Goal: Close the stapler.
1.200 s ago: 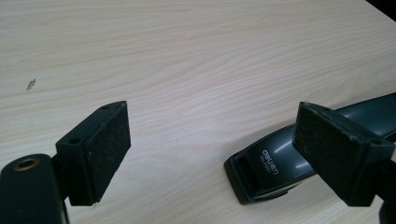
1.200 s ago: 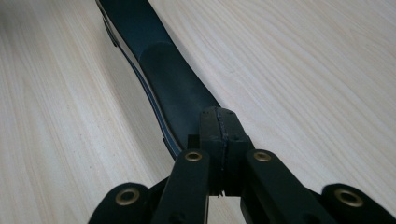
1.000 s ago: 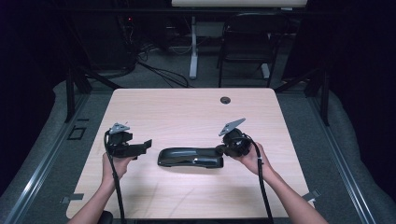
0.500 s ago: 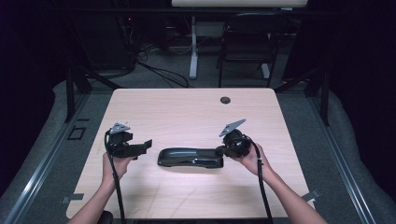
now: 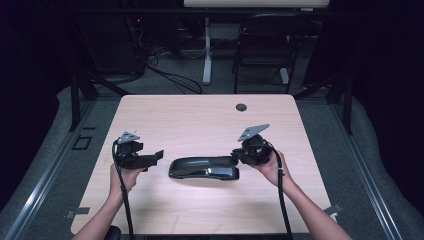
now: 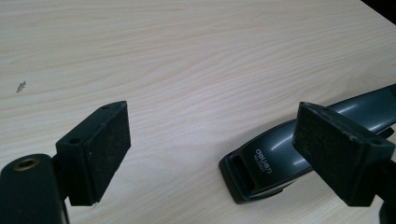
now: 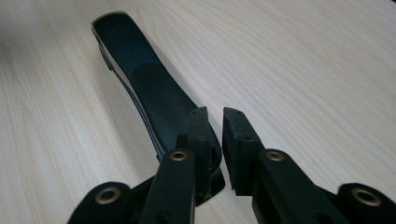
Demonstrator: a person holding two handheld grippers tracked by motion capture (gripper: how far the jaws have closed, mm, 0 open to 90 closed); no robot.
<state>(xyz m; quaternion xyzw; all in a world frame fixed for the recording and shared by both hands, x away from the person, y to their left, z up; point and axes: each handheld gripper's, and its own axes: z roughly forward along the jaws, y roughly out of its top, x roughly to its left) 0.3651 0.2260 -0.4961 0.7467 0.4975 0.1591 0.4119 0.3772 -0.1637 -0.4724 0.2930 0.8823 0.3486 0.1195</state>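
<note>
The table (image 5: 200, 120) looks like pale wood-grain laminate, smooth and matt, with fine streaks running along it. The stapler (image 5: 204, 168) is dark plastic with a glossy shell that catches highlights, while a wide patch on its top looks duller and softer in the right gripper view. The pads (image 6: 343, 156) on the left gripper (image 6: 224, 158) are black, rough and matt, like worn foam or rubber, and the arms behind them are smooth black plastic with brass-coloured metal eyelets.
</note>
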